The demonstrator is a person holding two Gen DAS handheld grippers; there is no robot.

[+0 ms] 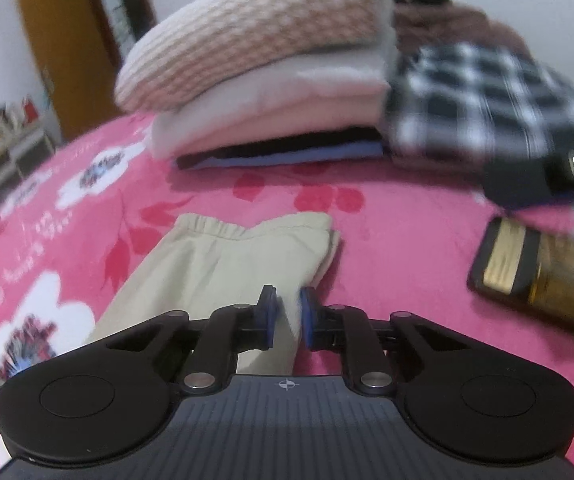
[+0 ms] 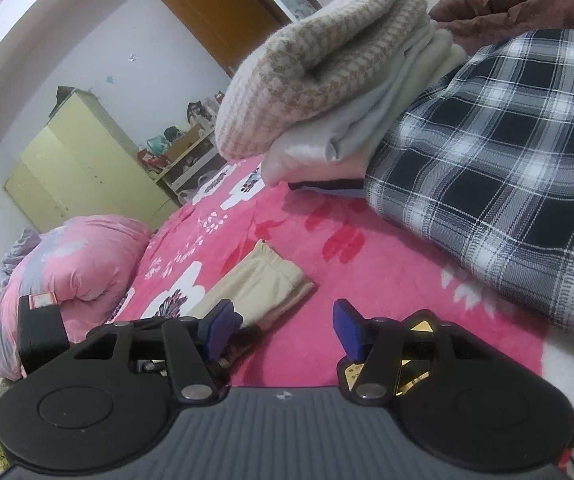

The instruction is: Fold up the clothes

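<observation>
A beige garment with an elastic waistband (image 1: 223, 256) lies folded on the pink flowered blanket (image 1: 399, 240). My left gripper (image 1: 289, 316) is shut on the garment's near right edge, and a fold of beige cloth stands pinched between the blue pads. In the right wrist view the same garment (image 2: 259, 280) lies just beyond my right gripper (image 2: 285, 328). That gripper is open, with only pink blanket (image 2: 367, 272) between its fingers. Its left fingertip (image 2: 223, 324) is close to the garment's near edge.
A stack of folded clothes topped by a knit sweater (image 1: 255, 36) (image 2: 319, 64) stands at the back. A black-and-white plaid cloth (image 1: 487, 96) (image 2: 507, 160) lies to its right. A black and gold flat object (image 1: 539, 276) rests on the blanket. A pink pillow (image 2: 75, 260) is at the left.
</observation>
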